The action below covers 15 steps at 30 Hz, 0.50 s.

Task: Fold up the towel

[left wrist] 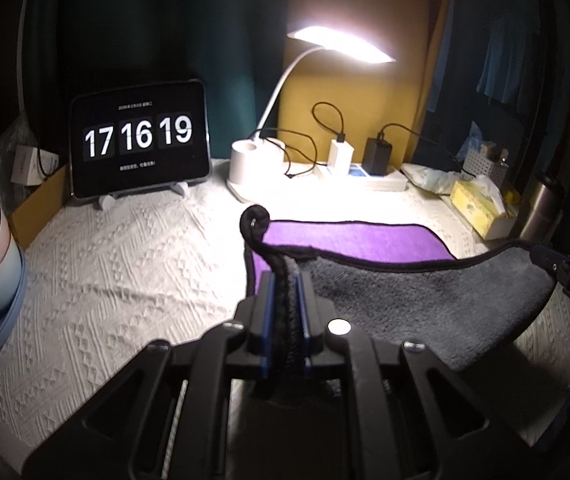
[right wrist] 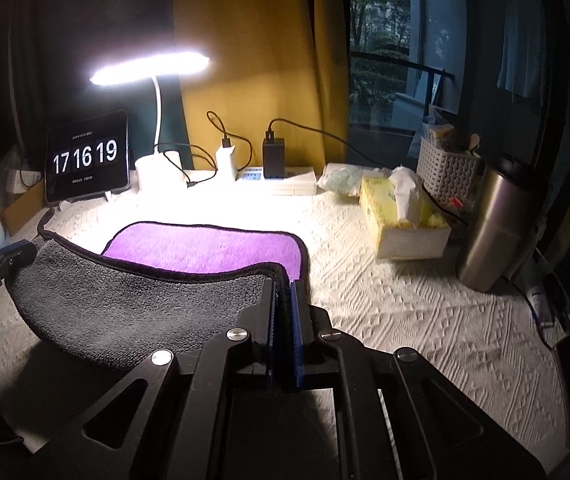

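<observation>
Left gripper (left wrist: 284,304) and right gripper (right wrist: 283,312) are each being pinched onto a near corner of the towel (left wrist: 425,292), which is being lifted over the tabletop (left wrist: 125,248). Purple half's still lying flat, so the first fold's only being started, looks like.

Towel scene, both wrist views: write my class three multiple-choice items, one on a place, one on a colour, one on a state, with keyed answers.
1. Where is the tissue box?
A. right of the towel
B. on the towel
C. behind the clock

2. What colour is the towel's flat far part?
A. green
B. purple
C. red

3. The left gripper is:
A. open
B. shut on the towel
C. out of view

Answers: A, the box stands beside the flask; B, purple shows under the lamp; B, its fingers pinch a corner, as the right gripper does.
</observation>
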Available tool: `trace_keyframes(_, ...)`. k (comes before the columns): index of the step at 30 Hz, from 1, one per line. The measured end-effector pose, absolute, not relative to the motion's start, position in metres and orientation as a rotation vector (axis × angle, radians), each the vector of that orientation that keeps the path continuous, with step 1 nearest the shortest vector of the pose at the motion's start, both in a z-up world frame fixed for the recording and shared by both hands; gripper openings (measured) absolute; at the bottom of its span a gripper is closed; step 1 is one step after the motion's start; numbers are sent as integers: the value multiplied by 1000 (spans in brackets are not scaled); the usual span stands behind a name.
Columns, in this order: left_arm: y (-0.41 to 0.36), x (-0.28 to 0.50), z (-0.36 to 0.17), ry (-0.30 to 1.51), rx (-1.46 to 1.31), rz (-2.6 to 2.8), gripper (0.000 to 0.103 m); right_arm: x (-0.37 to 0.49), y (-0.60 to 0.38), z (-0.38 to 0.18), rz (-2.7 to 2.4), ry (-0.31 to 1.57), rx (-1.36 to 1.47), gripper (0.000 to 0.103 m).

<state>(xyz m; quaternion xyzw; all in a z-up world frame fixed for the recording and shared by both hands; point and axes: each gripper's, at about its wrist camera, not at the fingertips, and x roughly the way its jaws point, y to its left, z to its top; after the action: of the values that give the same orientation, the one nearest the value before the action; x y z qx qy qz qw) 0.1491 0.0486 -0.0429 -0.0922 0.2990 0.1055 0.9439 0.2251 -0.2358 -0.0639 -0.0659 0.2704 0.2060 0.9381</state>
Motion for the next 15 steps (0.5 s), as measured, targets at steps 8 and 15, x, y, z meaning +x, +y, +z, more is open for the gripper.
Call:
trace_keyframes(8, 57, 165, -43, 599, -188, 219, 11, 241, -229, -61, 421, 537, -143, 8)
trace_keyframes(15, 64, 180, -42, 585, -187, 222, 11, 257, -224, -59, 415, 529, -148, 8)
